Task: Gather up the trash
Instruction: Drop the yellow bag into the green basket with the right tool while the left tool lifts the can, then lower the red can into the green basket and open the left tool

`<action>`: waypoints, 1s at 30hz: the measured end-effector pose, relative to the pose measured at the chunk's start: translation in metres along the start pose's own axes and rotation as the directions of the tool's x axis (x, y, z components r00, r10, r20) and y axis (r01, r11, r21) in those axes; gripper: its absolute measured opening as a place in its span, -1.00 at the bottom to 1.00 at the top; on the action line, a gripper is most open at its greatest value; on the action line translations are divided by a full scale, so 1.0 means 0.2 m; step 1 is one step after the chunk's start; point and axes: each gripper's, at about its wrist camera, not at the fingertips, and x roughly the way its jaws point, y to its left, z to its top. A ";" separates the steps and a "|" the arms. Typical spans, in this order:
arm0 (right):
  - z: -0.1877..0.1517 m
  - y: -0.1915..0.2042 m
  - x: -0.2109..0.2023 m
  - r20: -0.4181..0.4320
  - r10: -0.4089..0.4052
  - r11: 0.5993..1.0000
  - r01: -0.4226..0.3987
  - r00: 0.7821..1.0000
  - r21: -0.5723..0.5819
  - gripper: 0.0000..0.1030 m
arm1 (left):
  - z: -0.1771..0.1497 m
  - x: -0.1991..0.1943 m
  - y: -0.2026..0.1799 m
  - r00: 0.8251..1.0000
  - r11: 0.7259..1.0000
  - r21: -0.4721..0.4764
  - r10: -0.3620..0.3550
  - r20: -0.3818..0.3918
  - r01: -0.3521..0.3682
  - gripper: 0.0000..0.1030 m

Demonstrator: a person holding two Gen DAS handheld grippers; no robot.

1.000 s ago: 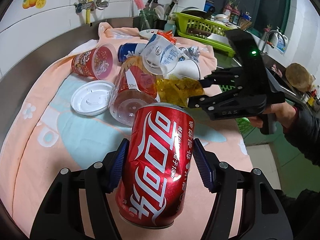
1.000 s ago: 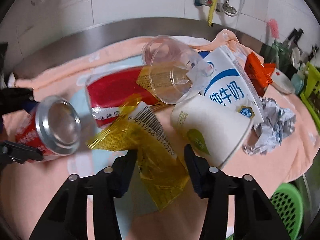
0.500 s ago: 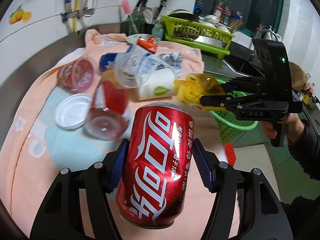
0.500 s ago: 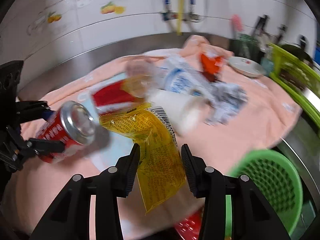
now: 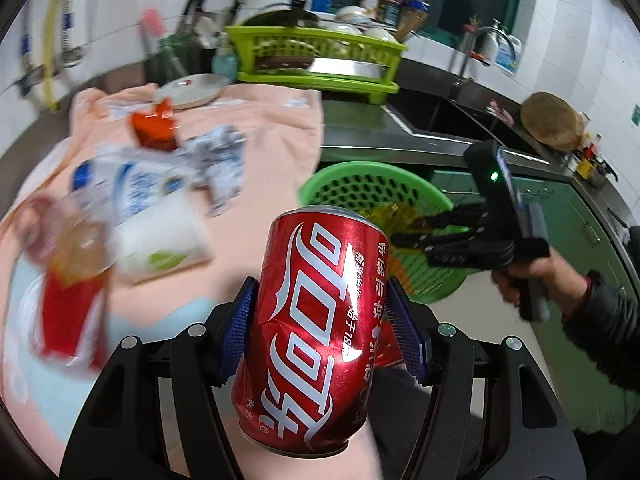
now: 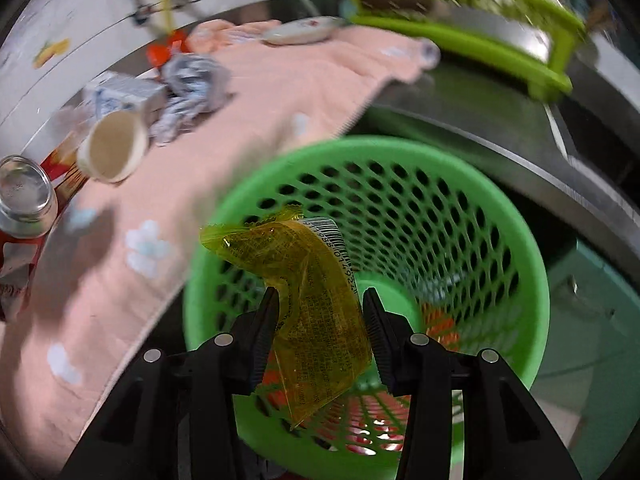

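1. A steel counter (image 5: 400,140) is covered on one side by a peach towel (image 5: 272,120).
2. On the towel are seen a white paper cup (image 6: 112,148) on its side, a milk carton (image 6: 124,94), crumpled paper (image 6: 192,80), a red wrapper (image 5: 154,130) and a plate (image 5: 192,90).
3. A lime dish rack (image 5: 316,60) is set on the counter.

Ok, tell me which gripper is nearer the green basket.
Right. The right gripper holds the yellow wrapper directly above the green basket; the left gripper, holding the red can, is beside it.
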 end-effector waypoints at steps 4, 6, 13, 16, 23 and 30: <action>-0.01 -0.10 0.00 0.004 0.016 0.998 -0.016 1.000 0.057 0.09 | 0.11 0.18 -0.10 0.999 0.999 0.011 -0.040 -0.037 0.040 0.22; -0.01 -0.14 -0.02 0.027 0.020 0.997 -0.022 0.999 0.075 0.25 | 0.15 0.25 -0.14 0.997 0.999 0.012 -0.048 -0.054 0.049 0.22; -0.01 -0.24 -0.16 0.106 -0.006 0.997 -0.002 0.994 0.077 0.43 | 0.26 0.50 -0.27 0.991 0.996 0.004 -0.083 -0.109 0.084 0.22; -0.02 -0.27 -0.25 0.156 -0.041 0.997 0.031 0.987 0.069 0.51 | 0.30 0.61 -0.31 0.987 0.996 0.001 -0.085 -0.137 0.086 0.22; -0.09 -0.37 -0.41 0.233 -0.069 0.995 0.051 0.970 0.082 0.60 | 0.36 0.89 -0.42 0.972 0.995 -0.009 -0.099 -0.215 0.099 0.22; -0.14 -0.43 -0.44 0.251 -0.059 0.992 0.029 0.966 0.123 0.61 | 0.32 1.09 -0.49 0.954 0.995 0.006 -0.090 -0.284 0.096 0.23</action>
